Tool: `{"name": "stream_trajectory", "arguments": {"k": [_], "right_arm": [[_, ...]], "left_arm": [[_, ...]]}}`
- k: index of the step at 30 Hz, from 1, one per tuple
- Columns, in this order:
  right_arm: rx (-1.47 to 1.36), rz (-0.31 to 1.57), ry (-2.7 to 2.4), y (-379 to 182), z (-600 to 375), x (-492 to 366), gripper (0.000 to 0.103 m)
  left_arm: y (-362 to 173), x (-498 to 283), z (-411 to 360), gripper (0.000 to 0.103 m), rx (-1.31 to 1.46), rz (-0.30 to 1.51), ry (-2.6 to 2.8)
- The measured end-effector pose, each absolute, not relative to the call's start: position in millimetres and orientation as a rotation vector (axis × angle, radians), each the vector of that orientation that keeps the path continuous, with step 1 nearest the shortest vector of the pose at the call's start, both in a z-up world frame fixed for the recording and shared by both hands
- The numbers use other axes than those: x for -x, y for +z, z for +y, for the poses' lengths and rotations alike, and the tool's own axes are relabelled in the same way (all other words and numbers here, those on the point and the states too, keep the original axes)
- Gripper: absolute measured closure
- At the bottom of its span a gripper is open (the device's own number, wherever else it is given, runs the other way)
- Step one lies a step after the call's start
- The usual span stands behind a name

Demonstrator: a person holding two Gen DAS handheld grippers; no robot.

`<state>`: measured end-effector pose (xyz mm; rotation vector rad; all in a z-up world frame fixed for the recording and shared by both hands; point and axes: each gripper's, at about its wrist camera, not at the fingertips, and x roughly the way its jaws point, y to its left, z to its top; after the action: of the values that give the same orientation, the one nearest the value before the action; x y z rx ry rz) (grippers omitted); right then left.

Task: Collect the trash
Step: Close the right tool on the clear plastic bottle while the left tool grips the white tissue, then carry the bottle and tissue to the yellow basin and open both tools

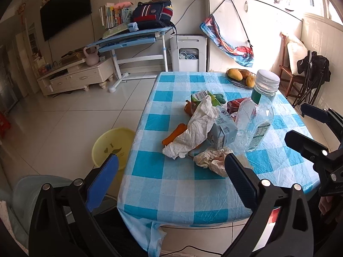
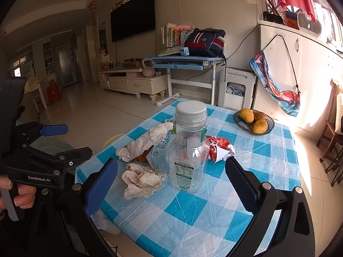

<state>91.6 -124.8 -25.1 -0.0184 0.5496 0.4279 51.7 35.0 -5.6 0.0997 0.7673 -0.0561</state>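
In the right wrist view the clear plastic bottle with a silver screw cap (image 2: 189, 150) stands upright at the centre of the frame, on the blue-and-white checked tablecloth (image 2: 193, 209), and it falls squarely between the two spread fingers of the right gripper (image 2: 171, 175), which holds nothing and is splayed wide. The bottle's long axis runs vertical, so the fingers would meet its flat sides from left and right if pushed straight forward. Just to the bottle's left in that frame lies a crumpled, stained white tissue (image 2: 142, 178), and behind it a pale blue drink carton (image 2: 159, 154) with a longer white paper wad (image 2: 143, 141) draped over it; a red-and-white foil wrapper (image 2: 219, 147) sits at the bottle's right. In the left wrist view the left gripper (image 1: 171, 165) is likewise released and empty, low in the frame, with the stained tissue (image 1: 211, 157) just ahead of its right finger and the bottle (image 1: 256, 115) further off toward the right. A yellow plastic basin (image 1: 111, 145) rests on the floor at the table's left edge (probably the bin for the rubbish, though that is a guess). By my reading the right hand is the nearer to the bottle, the left to the tissue.
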Motion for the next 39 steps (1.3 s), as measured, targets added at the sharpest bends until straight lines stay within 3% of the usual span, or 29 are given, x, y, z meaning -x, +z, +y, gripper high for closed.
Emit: {"name": "stream_trajectory", "arguments": {"k": [5, 8, 16, 18, 19, 20, 21, 22, 25, 39], "right_arm": [[-0.039, 0.634, 0.419, -44.3, -131.5, -127.8, 0.009], [-0.074, 0.673, 0.422, -54.1, -132.2, -140.1, 0.018], [-0.139, 0.727, 0.451, -67.5, -127.9, -151.8, 0.022], [-0.135, 0.741, 0.462, -72.0, -126.3, -154.7, 0.027], [-0.141, 0.751, 0.473, -74.9, -126.4, -156.2, 0.029], [-0.150, 0.758, 0.480, -76.9, -126.9, -157.6, 0.032], [-0.150, 0.754, 0.478, -77.3, -127.3, -158.0, 0.033], [-0.148, 0.752, 0.481, -76.9, -128.2, -157.4, 0.034], [-0.155, 0.743, 0.484, -76.1, -132.9, -157.1, 0.036], [-0.177, 0.641, 0.470, -52.6, -151.0, -135.8, 0.046]], "left_arm": [[-24.2, -93.6, 28.1, 0.007, -0.128, 0.812, -0.083], [-28.8, -118.1, 21.0, 0.007, -0.158, 0.827, -0.108], [-46.4, -161.6, 5.0, 0.008, -0.229, 0.853, -0.150], [-54.3, -168.1, 1.7, 0.014, -0.230, 0.872, -0.171], [-58.8, -172.0, 0.9, 0.027, -0.218, 0.893, -0.187], [-63.4, -176.1, 2.1, 0.047, -0.194, 0.919, -0.202], [-67.1, -179.5, 4.1, 0.057, -0.160, 0.944, -0.221], [-69.5, -182.2, 6.2, 0.074, -0.120, 0.966, -0.241], [-69.6, -178.2, 9.1, 0.091, -0.051, 0.955, -0.272], [-21.3, -149.9, 52.0, 0.096, 0.150, 0.787, -0.345]]}}
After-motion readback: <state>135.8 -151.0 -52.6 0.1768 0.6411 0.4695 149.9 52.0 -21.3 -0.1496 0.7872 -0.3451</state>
